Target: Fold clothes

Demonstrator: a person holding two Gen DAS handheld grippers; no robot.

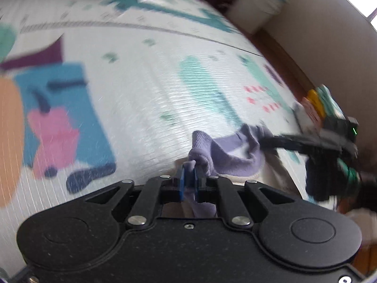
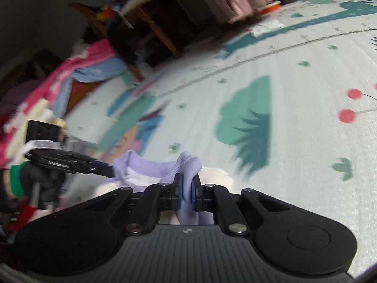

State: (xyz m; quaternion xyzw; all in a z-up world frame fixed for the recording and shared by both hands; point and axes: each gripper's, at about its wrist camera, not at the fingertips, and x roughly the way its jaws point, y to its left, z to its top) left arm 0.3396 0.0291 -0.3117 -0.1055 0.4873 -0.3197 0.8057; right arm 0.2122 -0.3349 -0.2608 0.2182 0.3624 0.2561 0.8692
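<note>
The left gripper (image 1: 188, 176) has its blue-padded fingers pressed together on a bunched edge of a small lavender knit garment (image 1: 233, 155). The right gripper (image 2: 187, 189) pinches another edge of the same garment (image 2: 150, 167) in the same way. Each wrist view shows the other gripper out to the side, reaching in to its own hold on the cloth, so the garment hangs stretched between the two, slack in the middle and with a white inner lining showing. It is held up just ahead of both grippers, above the pale foam play mat printed with teal trees and dinosaurs (image 2: 294, 75). Beyond the left gripper, further off, a heap of pink, blue and cream clothes (image 2: 70, 75) lies at the mat's edge.

As for progress, the lavender piece is not lying flat or folded; it is gathered and aloft. That could fit being spread out for folding or being carried mid-fold, and the pictures, blurred by motion, do not settle which.
</note>
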